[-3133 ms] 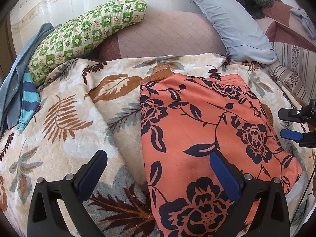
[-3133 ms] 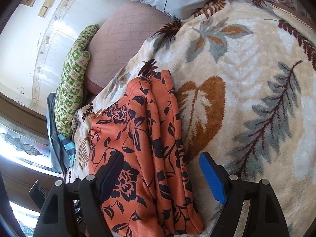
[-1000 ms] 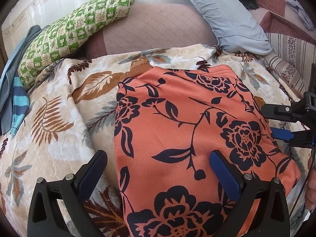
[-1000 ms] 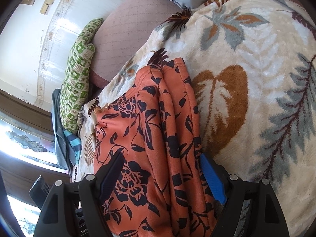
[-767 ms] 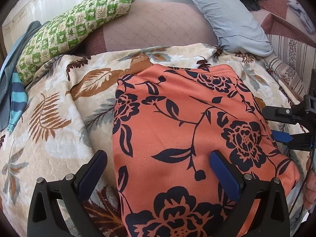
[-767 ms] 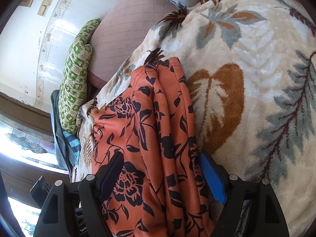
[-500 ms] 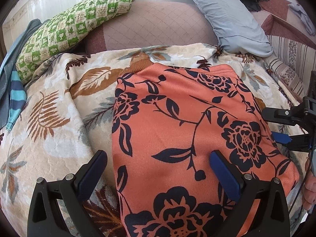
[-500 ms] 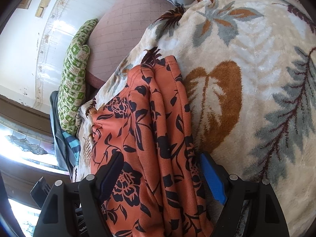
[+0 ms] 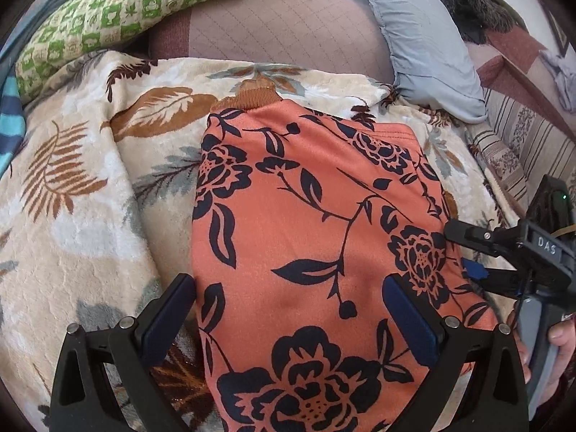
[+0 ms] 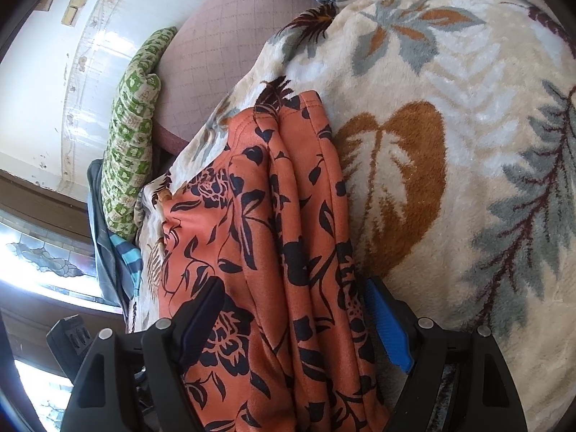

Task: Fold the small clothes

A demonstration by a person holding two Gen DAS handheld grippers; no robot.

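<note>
Counts — one orange floral garment (image 9: 309,237), one leaf-print blanket (image 9: 82,194), three pillows: one green checked pillow (image 9: 122,10), one mauve quilted pillow (image 9: 280,28), one grey-blue pillow (image 9: 421,39) — plus two grippers, left gripper (image 9: 288,309) and right gripper (image 10: 295,320), one visible hand (image 9: 561,345).

the near end of the orange floral garment (image 9: 306,252) runs off the bottom of my left view, so i can't see its lower hem. in my right view its stacked folds (image 10: 288,252) hide whatever layers lie underneath, and the near end drops behind my right gripper (image 10: 293,318). from the left view only the tips of that gripper (image 9: 468,252) show; its lower blue pad is mostly tucked behind the cloth edge. my hand (image 9: 561,342) is cut by the frame. the striped blue cloth (image 9: 10,122) at the left edge is only a sliver, too little to identify.
</note>
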